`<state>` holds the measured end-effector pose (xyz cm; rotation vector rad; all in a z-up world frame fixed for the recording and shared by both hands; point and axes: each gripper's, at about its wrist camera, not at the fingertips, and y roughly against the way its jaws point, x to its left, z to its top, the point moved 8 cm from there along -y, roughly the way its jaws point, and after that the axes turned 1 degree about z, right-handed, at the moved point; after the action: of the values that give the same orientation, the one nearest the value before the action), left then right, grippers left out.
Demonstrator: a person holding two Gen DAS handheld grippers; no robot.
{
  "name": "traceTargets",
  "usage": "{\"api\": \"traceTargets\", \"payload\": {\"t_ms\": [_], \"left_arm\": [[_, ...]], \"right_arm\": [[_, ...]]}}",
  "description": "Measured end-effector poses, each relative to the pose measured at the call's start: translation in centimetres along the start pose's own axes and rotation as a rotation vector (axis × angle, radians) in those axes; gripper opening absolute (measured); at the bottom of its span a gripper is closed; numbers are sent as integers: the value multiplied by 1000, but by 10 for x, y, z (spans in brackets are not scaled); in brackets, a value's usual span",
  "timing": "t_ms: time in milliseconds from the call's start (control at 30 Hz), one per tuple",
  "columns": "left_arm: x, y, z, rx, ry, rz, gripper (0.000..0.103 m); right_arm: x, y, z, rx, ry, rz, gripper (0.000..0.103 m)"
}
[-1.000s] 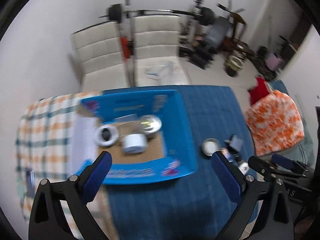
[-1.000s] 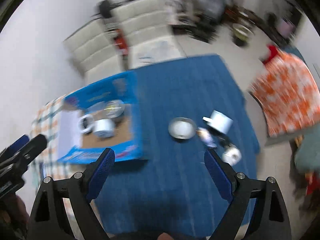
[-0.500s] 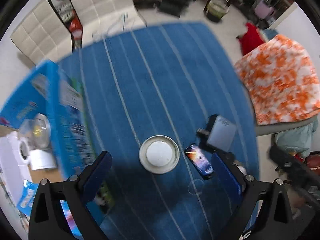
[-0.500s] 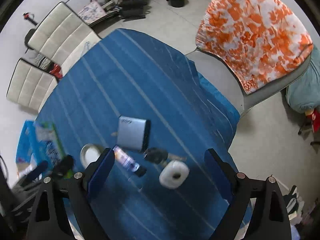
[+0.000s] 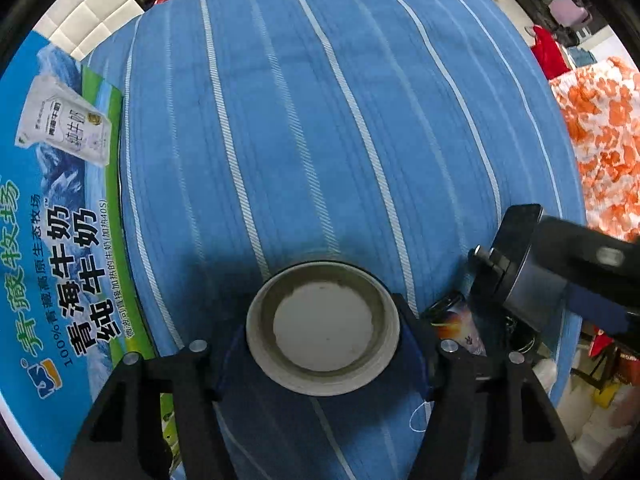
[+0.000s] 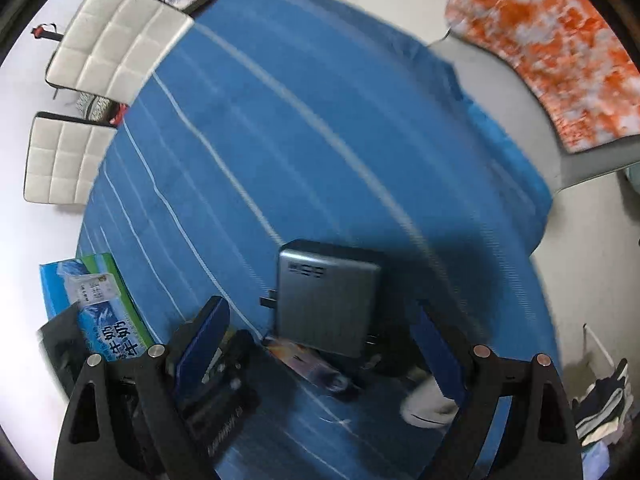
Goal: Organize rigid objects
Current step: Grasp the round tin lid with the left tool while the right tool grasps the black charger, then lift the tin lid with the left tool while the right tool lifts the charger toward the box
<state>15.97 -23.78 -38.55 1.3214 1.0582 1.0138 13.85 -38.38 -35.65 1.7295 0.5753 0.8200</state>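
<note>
Round lid (image 5: 323, 328) flat on the blue striped cloth (image 5: 320, 120), rim up, pale disc inside. Left tongs (image 5: 323, 338) spread wide around it, one pad by each side of the rim; contact on either side cannot be told, so no sure hold. Just right of the lid, a small printed tube (image 5: 456, 326) lying on the cloth, partly under the right pad. Beyond that, a grey box (image 5: 520, 276) with a dark clip on its near edge, partly hidden by the blurred right tongs reaching in from the right.

Left of the lid, a strip of bare cloth, then the blue carton (image 5: 52, 240), its printed wall running along the cloth's left side. Ahead of the lid, wide open cloth up to the far edge; white chairs (image 5: 80, 24) past it.

From the right wrist, blurred: grey box (image 6: 326, 304) upright-looking on the cloth, between and ahead of the right tongs (image 6: 320, 340), which stand wide open and hold nothing. Tube (image 6: 308, 364) lying just below the box, touching or nearly so. A white roll (image 6: 426, 404) by the right pad, near the cloth's near edge. Left tongs' dark body (image 6: 216, 392) low at left, beside the carton (image 6: 96, 304). Open cloth (image 6: 300, 120) stretching ahead to the far edge; grey seat with orange-patterned cover (image 6: 552, 44) off the right side.
</note>
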Motion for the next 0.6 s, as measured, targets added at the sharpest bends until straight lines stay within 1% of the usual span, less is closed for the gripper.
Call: {"api": "traceTargets", "payload": {"t_ms": [67, 100, 133, 233, 300, 433, 467, 500, 533, 600], "left_arm": [[5, 2, -3, -7, -3, -1, 62], [6, 3, -5, -11, -6, 0, 62], [13, 6, -5, -14, -9, -1, 62], [11, 11, -4, -18, -21, 4, 62], [11, 12, 0, -21, -22, 3, 62], [12, 14, 5, -10, -22, -5, 62], [13, 15, 12, -8, -24, -4, 62], [14, 18, 12, -16, -26, -7, 62], [20, 19, 21, -22, -29, -6, 62], [22, 25, 24, -37, -41, -2, 62]], "right_arm": [[-2, -17, -1, 30, -7, -51, 79], [0, -15, 1, -3, -7, -64, 76], [1, -16, 0, -8, 0, -85, 76], [3, -19, -2, -22, 8, -108, 76], [6, -19, -5, -15, 9, -118, 75], [5, -17, -2, 3, 6, -120, 74], [3, -16, 0, 1, 8, -122, 74], [0, -14, -2, -3, 13, -120, 74], [-2, -12, -2, -4, 15, -118, 74], [-2, -9, -6, -8, 20, -114, 74]]}}
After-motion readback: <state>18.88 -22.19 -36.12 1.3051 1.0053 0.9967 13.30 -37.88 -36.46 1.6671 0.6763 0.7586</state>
